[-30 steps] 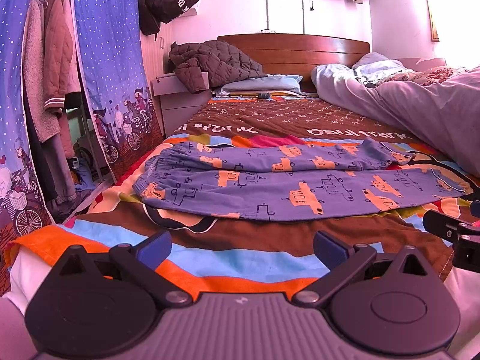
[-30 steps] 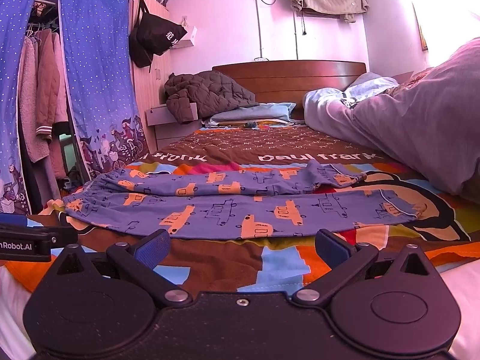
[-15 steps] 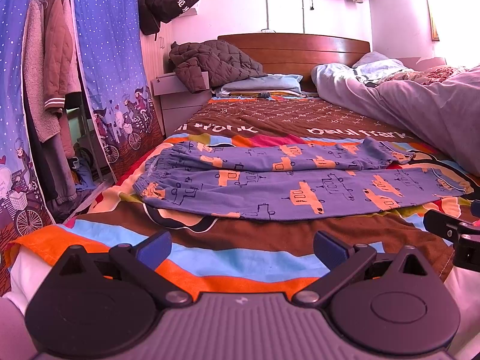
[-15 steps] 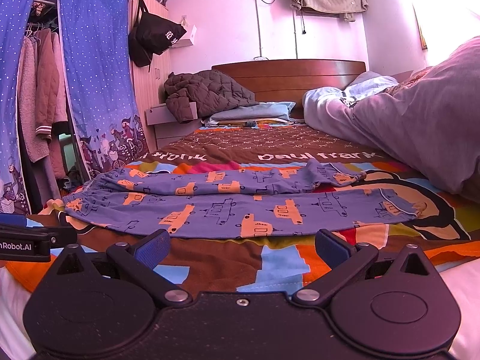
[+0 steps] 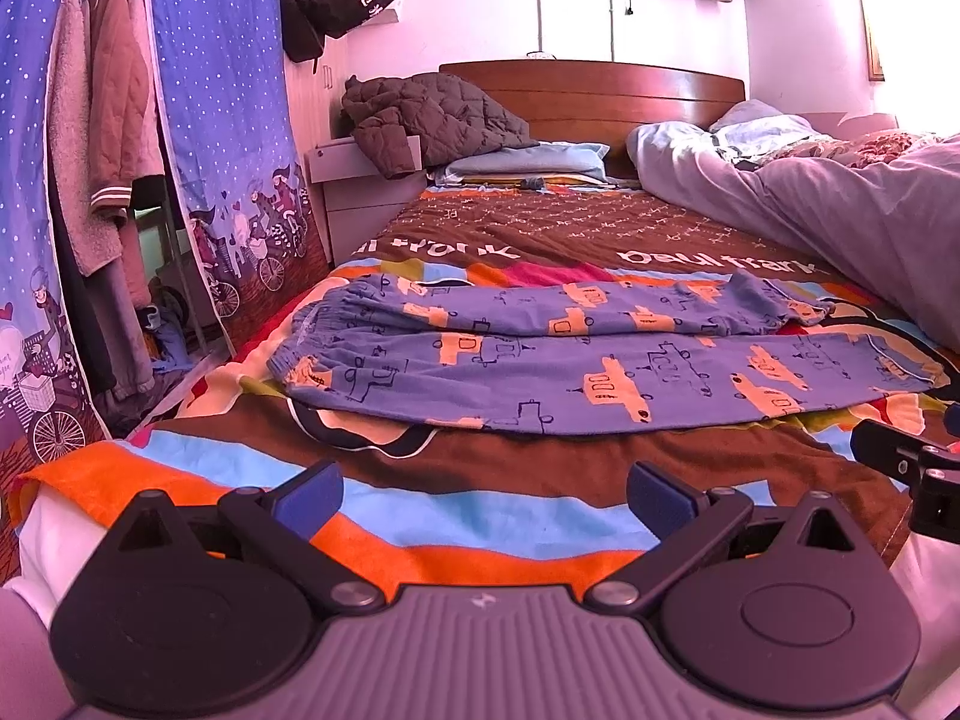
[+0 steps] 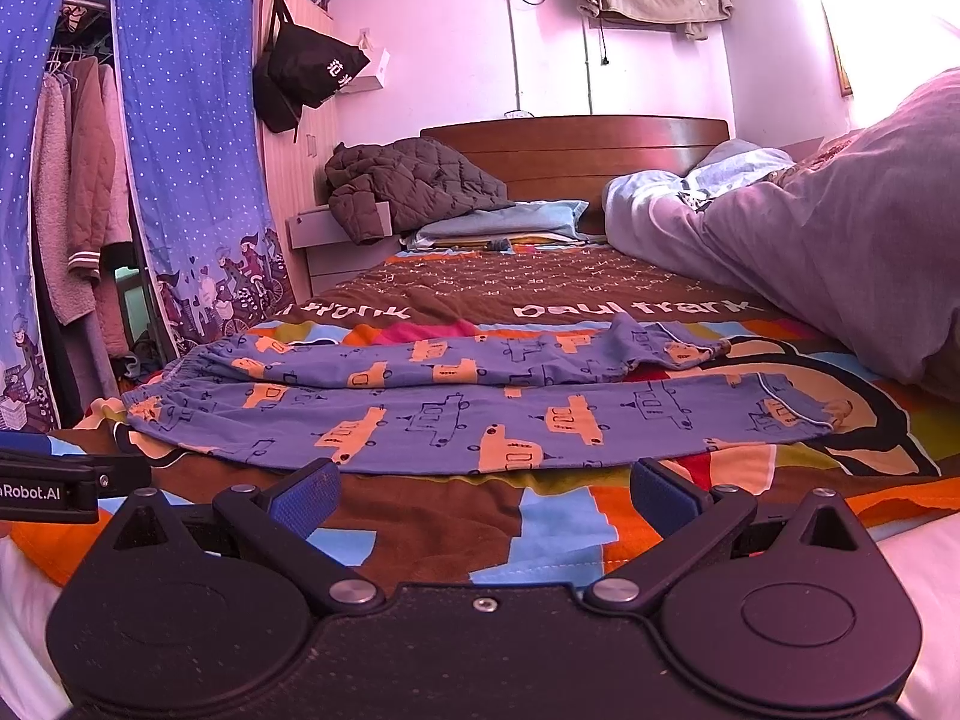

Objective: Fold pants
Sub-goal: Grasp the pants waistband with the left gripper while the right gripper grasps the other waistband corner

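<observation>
Pants: blue cotton pants with orange car print (image 5: pixel 600 372) lie flat across the striped bedspread (image 5: pixel 480 534), seemingly unfolded.
My left hand-held gripper (image 5: pixel 483 495): spread, empty.
My right hand-held gripper (image 6: pixel 483 495): spread, empty.

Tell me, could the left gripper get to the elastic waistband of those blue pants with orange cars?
Probably yes. The left gripper is open, and only bare striped bedspread lies between it and the blue pants with orange cars; their waistband lies flat and uncovered, ahead to its left.
</observation>
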`<act>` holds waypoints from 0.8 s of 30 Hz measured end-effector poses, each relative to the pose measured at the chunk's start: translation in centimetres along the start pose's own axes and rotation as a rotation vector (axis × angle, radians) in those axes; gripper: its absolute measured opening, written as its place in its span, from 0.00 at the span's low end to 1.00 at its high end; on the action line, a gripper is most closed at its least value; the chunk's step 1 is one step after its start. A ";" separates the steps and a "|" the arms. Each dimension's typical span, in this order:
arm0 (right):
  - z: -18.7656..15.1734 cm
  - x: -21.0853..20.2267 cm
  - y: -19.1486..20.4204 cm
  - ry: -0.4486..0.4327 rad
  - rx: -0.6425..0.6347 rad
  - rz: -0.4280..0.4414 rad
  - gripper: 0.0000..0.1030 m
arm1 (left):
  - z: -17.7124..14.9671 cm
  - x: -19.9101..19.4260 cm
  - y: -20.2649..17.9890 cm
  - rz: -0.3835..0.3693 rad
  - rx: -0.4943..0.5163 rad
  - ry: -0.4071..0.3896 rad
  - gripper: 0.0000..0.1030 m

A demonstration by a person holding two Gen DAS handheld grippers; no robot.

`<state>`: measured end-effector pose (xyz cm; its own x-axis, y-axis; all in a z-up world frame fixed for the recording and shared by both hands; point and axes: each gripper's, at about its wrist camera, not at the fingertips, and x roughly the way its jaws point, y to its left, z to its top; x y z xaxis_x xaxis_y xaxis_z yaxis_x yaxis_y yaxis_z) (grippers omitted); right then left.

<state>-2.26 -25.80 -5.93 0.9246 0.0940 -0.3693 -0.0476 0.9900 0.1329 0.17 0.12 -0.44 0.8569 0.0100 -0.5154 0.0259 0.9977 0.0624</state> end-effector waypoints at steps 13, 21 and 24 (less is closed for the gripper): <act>0.0 0.5 -0.1 0.029 0.027 -0.004 0.99 | 0.2 0.0 1.6 -0.064 -0.156 0.022 1.00; 3.0 0.8 -1.4 0.120 0.020 0.102 0.99 | 3.1 0.0 3.8 -0.129 -0.112 0.016 1.00; 6.3 1.1 -2.6 0.146 -0.072 0.190 1.00 | 6.0 0.9 5.6 -0.064 -0.012 0.002 1.00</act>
<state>1.27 -28.95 -0.94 0.8324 0.2883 -0.4733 -0.2473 0.9575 0.1483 4.14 5.27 4.54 0.8527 -0.0534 -0.5197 0.0740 0.9971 0.0190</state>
